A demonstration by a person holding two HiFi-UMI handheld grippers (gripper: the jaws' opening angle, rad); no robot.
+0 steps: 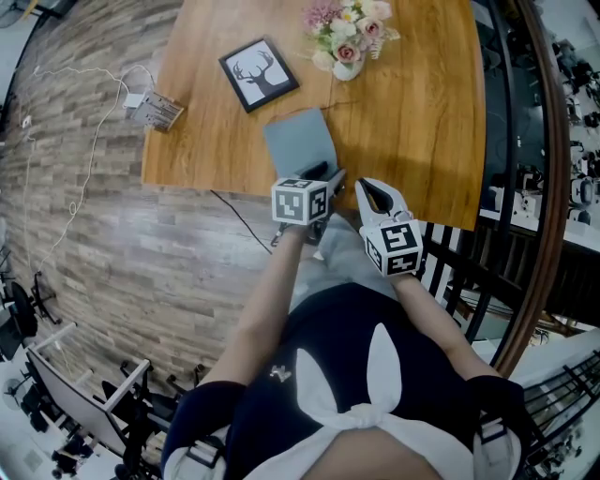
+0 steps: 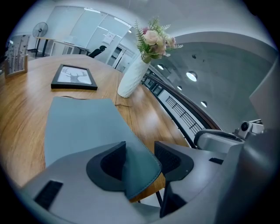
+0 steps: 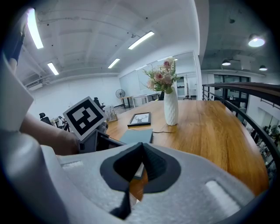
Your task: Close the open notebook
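The notebook lies flat on the wooden desk with its grey cover up and no pages showing, just above the middle of the head view and close to the desk's near edge. In the left gripper view it fills the lower left, and its near corner curls up a little and reaches in between the jaws.

The left gripper sits at that corner of the notebook. Its jaws stand apart: the cover rests against the left pad, while a clear gap separates it from the right pad, so nothing is clamped.

The right gripper is just right of the left one in the head view, over the desk's near edge and off the notebook. In its own view the jaws are closed, tips meeting, with nothing held between them; the notebook shows beyond them, left of centre.

Farther up the desk, a framed deer picture lies flat just beyond the notebook's far left corner. A white vase of pink and white flowers stands upright to the right of it, near the top of the head view
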